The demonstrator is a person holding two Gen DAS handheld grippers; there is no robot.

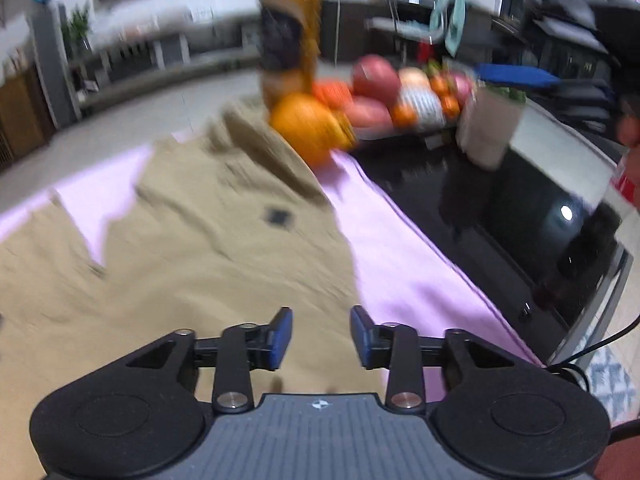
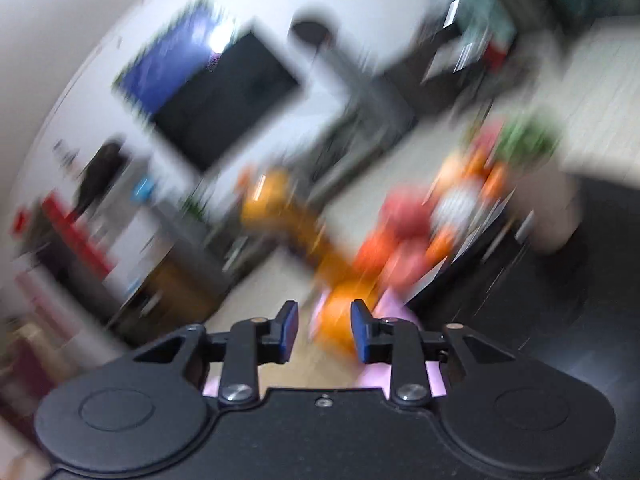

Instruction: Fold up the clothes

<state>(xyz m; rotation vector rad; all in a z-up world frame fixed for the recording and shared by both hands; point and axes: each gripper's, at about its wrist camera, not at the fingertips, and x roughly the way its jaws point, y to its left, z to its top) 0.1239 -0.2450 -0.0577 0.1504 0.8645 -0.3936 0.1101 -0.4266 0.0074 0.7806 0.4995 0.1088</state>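
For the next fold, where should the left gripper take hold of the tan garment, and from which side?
Probably its right-hand edge, where the tan garment ends on the pink cloth. It lies flat, so coming down from above onto that edge suits the open left gripper. Blur hides any hem.

The garment point(image 1: 192, 248) is plain tan, with one small dark square patch on it, and it lies on a pale lilac-pink cloth point(image 1: 404, 248). The table point(image 1: 500, 208) beside the cloth is glossy black with a silvery-grey edge. An orange bottle point(image 1: 294, 32) has a dark label band, and an orange fruit point(image 1: 308, 128) sits below it. The heaped fruit point(image 1: 404, 96) mixes red, orange and one pale piece in white netting. A pot point(image 1: 490, 128) is off-white. Both the left gripper point(image 1: 321, 338) and the right gripper point(image 2: 324, 332) are black with blue pads, over a ribbed grey body on the left one
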